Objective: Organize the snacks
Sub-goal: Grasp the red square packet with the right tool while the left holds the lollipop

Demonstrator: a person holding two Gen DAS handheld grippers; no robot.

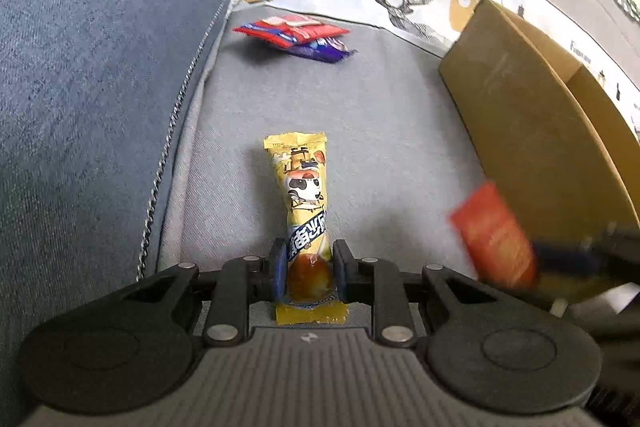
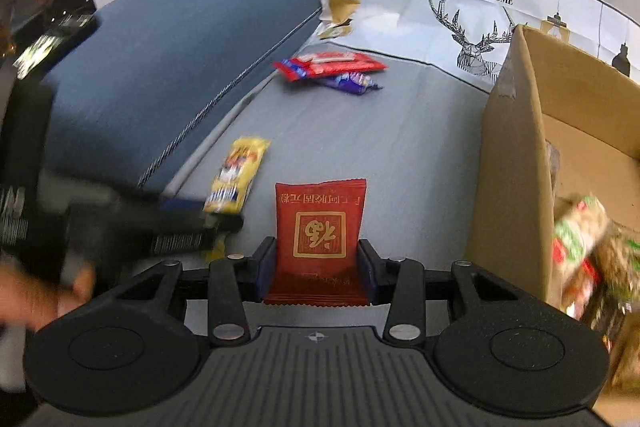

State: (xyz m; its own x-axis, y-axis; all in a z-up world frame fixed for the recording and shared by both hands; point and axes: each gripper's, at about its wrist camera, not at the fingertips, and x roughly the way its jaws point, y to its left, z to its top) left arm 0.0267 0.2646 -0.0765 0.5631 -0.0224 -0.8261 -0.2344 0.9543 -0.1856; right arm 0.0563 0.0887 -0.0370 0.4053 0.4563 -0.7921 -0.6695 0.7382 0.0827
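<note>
Yellow snack: my left gripper has its jaws pinched on the near end of the yellow snack stick, which points away from me over the grey sofa seat.
Red packet: my right gripper has its jaws clamped on both side edges of the red packet, gold square emblem facing the camera, held up above the seat.
Between my hands: in the left wrist view the red packet appears blurred to the right, just beside the cardboard box.
Loose snacks: a red wrapper lies on top of a purple wrapper at the far end of the seat, well apart from both grippers.
Box: open-topped, to my right; wrapped snacks lie inside, blurred.
Surroundings: blue cushion on the left; white deer-print cloth reading "Fashion Home" behind.
</note>
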